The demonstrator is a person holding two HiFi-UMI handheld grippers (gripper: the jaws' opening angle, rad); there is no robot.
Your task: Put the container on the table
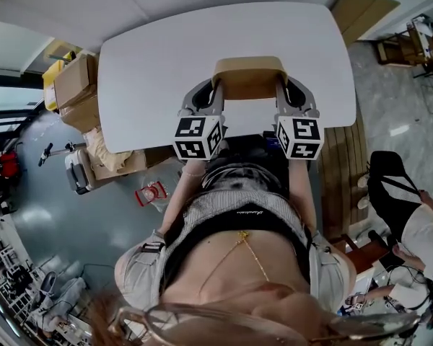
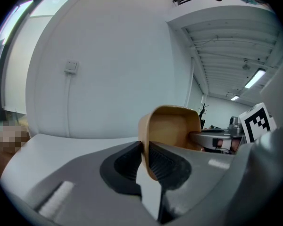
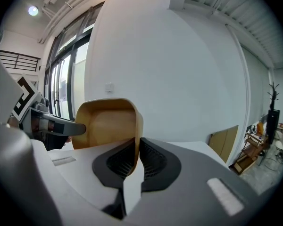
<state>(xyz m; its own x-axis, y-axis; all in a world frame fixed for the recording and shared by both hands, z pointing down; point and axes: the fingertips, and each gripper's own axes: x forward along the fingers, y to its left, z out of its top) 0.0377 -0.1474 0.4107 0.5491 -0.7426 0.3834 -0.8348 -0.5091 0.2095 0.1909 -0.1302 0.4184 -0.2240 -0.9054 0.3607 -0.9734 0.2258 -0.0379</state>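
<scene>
Head view shows the container (image 1: 250, 74) held over the desk's (image 1: 166, 63) near edge. The left gripper (image 1: 216, 86) and right gripper (image 1: 280, 86) jaws each clench a side wall. Best to lower both together, level, well inboard, then release.

Cardboard boxes (image 1: 76, 85) are stacked at the left above the grey floor (image 1: 94, 222), with a yellow box (image 1: 52, 74) just beside them. A red and white packet (image 1: 152, 193) lies on that floor. A wooden board (image 1: 361, 9) leans at the far right. A switch plate (image 2: 71, 67) sits on the white wall (image 2: 113, 55), and tall windows (image 3: 66, 79) line one side.
</scene>
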